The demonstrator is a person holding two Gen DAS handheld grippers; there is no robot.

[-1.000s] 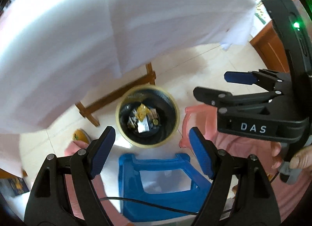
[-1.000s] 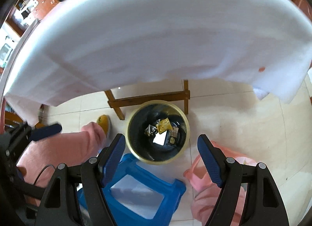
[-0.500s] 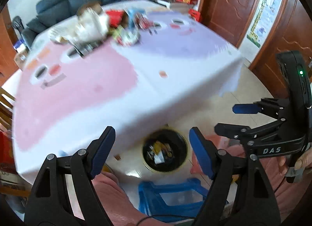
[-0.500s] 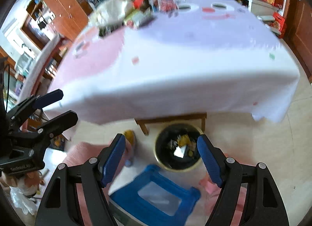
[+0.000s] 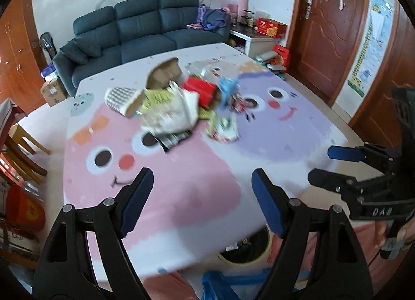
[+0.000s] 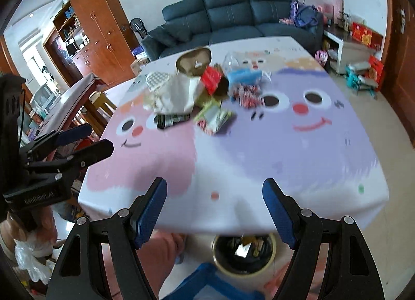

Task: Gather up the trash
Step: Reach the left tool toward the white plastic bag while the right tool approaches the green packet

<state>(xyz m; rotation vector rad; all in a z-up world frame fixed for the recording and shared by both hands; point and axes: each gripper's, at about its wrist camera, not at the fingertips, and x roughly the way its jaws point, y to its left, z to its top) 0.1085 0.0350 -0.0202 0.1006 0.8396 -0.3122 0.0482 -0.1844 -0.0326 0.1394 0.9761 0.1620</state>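
Both grippers up above the near edge of the table (image 6: 298,196), pointing down and across its cartoon-face cloth. Left gripper (image 5: 202,193) wide open, blue pads (image 5: 136,199) spread, nothing between them. Right gripper (image 6: 215,209) just as wide, pads bare, nothing held. Each tool visible in the other's view: right one off to the right of the table edge in the left wrist view, left one off to the left in the right wrist view, both gaping and empty.

Trash pile (image 6: 197,95) heaped near the middle of the table, toward its far side: white crumpled bag (image 5: 176,113), red box (image 5: 199,88), brown paper bag (image 5: 166,74), checked paper cup (image 5: 120,96), blue wrapper (image 5: 228,87), small packets spilling toward the near edge. Somewhat blurred.

Bin (image 6: 243,253) on the floor just below the table's near edge, dark inside, yellowish rim, scraps already in it. Blue stool (image 6: 207,287) beside the bin, nearer the cameras. Dark sofa (image 5: 140,25) beyond the table's far end.
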